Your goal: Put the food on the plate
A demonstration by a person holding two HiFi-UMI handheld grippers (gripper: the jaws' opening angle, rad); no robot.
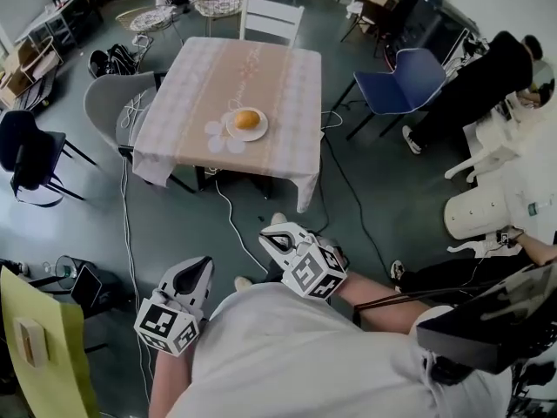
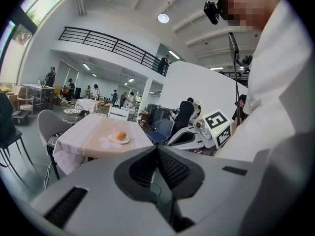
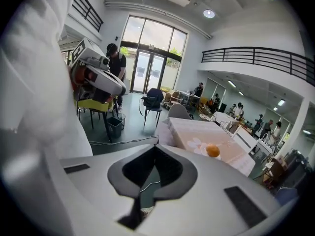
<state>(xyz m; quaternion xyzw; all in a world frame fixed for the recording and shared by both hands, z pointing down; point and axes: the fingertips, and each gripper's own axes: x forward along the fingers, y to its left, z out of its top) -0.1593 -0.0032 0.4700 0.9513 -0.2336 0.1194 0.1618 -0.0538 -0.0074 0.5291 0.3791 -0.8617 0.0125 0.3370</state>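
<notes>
- The food, a round orange-brown bun, sat on the white plate, near the middle of the cloth-covered table.
- The table stood at 12 o'clock from the person, well apart from both tools.
- The left gripper was held close to the person's body, at about 7 o'clock in the head view. Its jaws were pressed together with nothing between them.
- The right gripper was just beside it, at about 6 o'clock. Its jaws were also fully together and empty.
- Both tools pointed toward the table, and the bun showed small and far off in each gripper view.
- Around the table, a white chair stood at 12 o'clock, a blue chair at 3 o'clock and a grey chair at 9 o'clock.
</notes>
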